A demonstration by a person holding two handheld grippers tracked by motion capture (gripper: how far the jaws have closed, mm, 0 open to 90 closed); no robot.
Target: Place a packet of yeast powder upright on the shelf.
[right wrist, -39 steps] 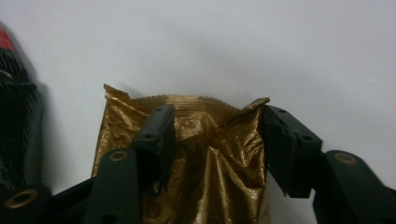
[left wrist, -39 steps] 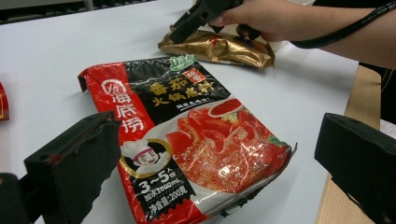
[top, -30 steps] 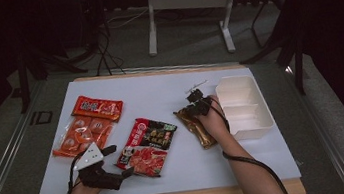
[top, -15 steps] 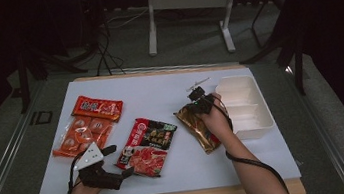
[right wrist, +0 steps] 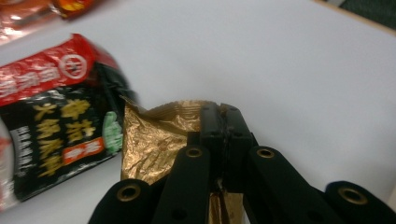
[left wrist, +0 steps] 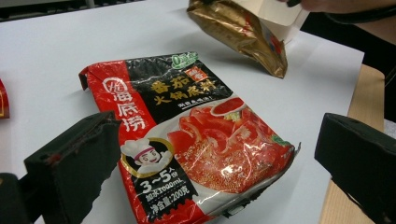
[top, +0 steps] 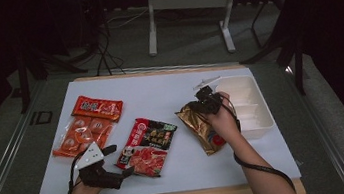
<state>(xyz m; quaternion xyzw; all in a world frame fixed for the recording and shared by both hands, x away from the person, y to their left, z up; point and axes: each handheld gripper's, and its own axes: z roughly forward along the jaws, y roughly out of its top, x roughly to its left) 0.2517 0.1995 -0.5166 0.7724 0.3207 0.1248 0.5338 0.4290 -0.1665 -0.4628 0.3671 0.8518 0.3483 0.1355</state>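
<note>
White sheeting covers the table (top: 169, 92), set in a dark room. Nearest, the left gripper (top: 119, 173) rests with jaws spread wide at the near edge of the red soup-base packet (left wrist: 187, 144), not touching it. Further in, the right gripper (top: 204, 102) is clamped tight on the crimped top edge of the gold pouch (top: 203, 125), which hangs tilted just beside the white tray (top: 258, 116). Foil like this looks light, crinkly and slippery; the stiff seam seems the surest hold
</note>
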